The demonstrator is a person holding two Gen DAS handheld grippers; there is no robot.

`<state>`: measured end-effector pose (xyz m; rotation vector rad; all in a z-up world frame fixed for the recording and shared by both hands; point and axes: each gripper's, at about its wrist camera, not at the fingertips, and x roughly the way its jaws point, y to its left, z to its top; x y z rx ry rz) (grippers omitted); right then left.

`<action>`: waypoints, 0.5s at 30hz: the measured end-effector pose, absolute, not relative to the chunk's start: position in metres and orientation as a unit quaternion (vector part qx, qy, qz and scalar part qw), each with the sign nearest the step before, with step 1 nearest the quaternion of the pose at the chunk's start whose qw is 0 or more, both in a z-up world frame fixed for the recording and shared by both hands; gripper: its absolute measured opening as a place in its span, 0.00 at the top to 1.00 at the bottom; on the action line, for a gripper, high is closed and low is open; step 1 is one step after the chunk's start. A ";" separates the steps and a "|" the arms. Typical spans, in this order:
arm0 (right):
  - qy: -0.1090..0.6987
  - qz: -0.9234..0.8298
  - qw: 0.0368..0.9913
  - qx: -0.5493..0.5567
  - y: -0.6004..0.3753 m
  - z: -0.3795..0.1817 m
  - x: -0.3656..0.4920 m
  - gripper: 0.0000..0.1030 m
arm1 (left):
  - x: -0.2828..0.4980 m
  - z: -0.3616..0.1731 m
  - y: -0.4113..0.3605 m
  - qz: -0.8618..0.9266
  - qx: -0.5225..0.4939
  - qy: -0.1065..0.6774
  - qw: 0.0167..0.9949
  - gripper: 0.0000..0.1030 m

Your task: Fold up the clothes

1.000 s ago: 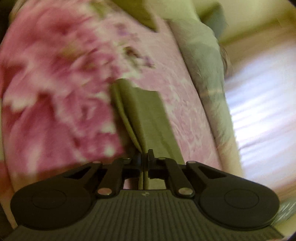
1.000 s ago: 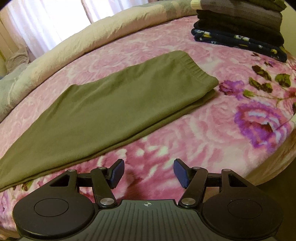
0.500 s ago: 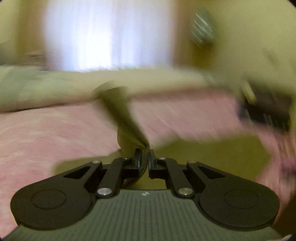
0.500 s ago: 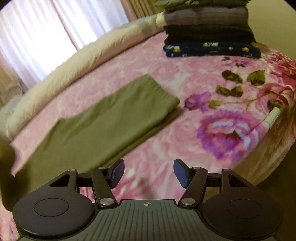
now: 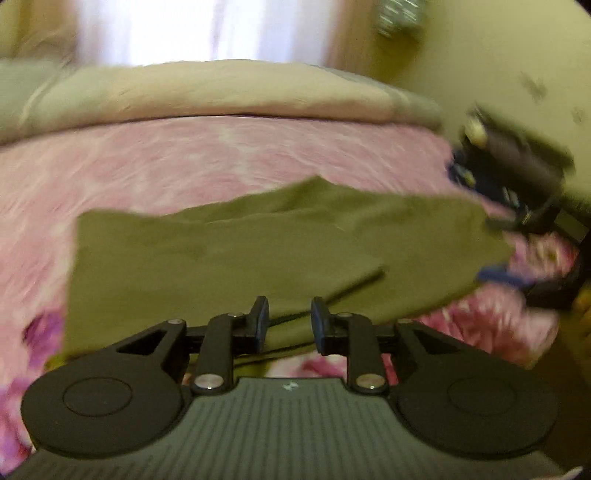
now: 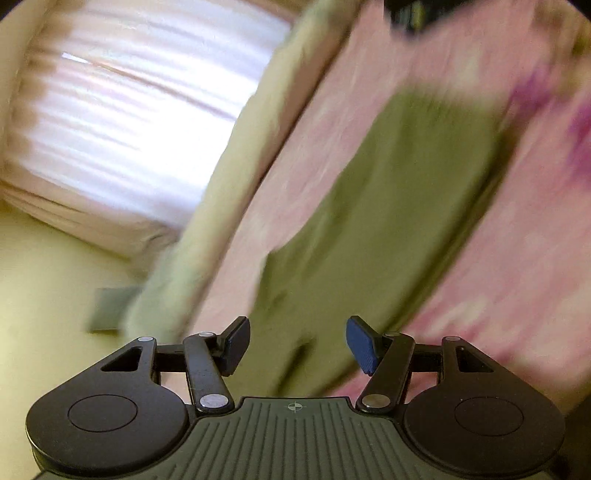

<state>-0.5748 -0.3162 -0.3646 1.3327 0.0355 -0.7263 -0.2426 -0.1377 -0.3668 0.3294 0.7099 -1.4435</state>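
Observation:
An olive green garment (image 5: pixel 258 243) lies folded over on itself on the pink floral bedspread (image 5: pixel 184 162). My left gripper (image 5: pixel 288 319) hovers at its near edge. Its jaws are opening, and the cloth's folded edge runs under the gap with neither pad pressing on it. In the right wrist view the same garment (image 6: pixel 388 221) stretches away diagonally, blurred. My right gripper (image 6: pixel 297 345) stands open over its near end with nothing between its fingers. The right gripper (image 5: pixel 517 273) also shows blurred at the garment's right end.
A cream rolled quilt (image 5: pixel 221 92) runs along the bed's far side under a bright curtained window (image 5: pixel 207 29). A stack of dark folded clothes (image 5: pixel 517 158) sits at the far right of the bed. The bed's edge and floor (image 6: pixel 55 277) lie left in the right wrist view.
The left gripper swung the garment's end across onto the rest of the cloth, then opened and let it go. The right wrist view rolled and tilted; its jaws stayed open.

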 end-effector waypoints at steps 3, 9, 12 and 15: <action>0.039 -0.306 0.707 0.636 -0.331 -0.381 -0.535 0.40 | -0.215 -0.356 -0.121 -0.623 0.109 0.331 0.700 0.79; 0.088 -0.320 0.678 0.656 -0.354 -0.397 -0.491 0.58 | -0.166 -0.348 -0.095 -0.597 0.054 0.353 0.718 0.79; 0.099 -0.331 0.681 0.646 -0.359 -0.397 -0.481 0.58 | -0.146 -0.352 -0.092 -0.583 0.038 0.364 0.726 0.79; 0.100 -0.331 0.694 0.631 -0.363 -0.399 -0.475 0.59 | -0.134 -0.357 -0.093 -0.575 0.021 0.378 0.725 0.79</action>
